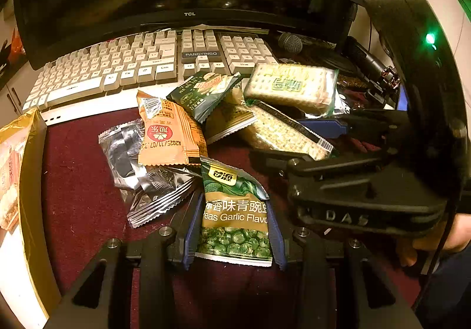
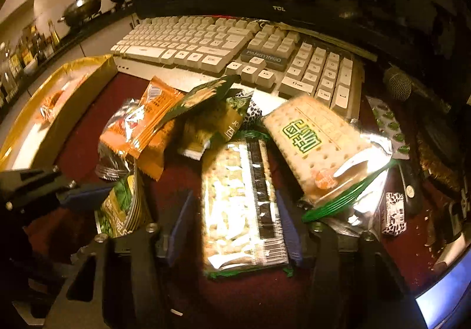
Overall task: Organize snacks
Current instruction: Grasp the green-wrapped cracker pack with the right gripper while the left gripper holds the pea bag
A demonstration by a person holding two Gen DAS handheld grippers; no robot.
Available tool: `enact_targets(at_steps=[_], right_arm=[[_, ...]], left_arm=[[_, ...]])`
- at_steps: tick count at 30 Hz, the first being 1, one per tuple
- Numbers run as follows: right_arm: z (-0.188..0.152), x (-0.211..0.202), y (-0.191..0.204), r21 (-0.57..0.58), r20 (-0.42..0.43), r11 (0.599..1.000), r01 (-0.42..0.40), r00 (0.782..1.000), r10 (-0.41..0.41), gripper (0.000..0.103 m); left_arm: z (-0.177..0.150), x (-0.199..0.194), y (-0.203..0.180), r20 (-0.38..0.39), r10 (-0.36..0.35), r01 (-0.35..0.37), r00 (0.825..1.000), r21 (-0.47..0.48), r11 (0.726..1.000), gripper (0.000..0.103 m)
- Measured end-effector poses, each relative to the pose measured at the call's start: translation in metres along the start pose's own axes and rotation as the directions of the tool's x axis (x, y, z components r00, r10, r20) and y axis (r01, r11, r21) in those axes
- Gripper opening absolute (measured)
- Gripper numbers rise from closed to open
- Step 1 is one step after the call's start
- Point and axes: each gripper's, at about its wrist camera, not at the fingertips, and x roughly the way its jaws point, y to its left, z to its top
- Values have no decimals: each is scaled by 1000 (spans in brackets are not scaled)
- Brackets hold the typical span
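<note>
The left gripper (image 1: 234,229) points steeply down, its blue pads (image 1: 192,229) pressed against both edges of a pea packet (image 1: 235,211). The right gripper (image 2: 235,229) tilts down likewise, jaws straddling a cracker pack (image 2: 241,205). A hand (image 1: 435,237) grips its handle.

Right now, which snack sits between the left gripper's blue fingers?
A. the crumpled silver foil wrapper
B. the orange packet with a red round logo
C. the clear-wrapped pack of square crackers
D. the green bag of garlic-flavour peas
D: in the left wrist view the green bag of garlic-flavour peas sits between the left gripper fingers, both pads against its edges.
</note>
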Motion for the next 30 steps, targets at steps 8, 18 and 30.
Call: enact_targets(at_steps=[8,18,30], right_arm=[[0,-12,-10,73,36,995,-61,998,59,45],[8,-39,-38,221,195,944,-244,960,202,45],[6,-48,-42,250,234,925,-286,945,228,45]], left_arm=[[0,-1,1,1,-2,2,1000,-5,1000,43],[-2,-11,-1,49,-1,2,999,-21,1000,43],[-8,-23,0,69,19,-16,997,-30,999,43]])
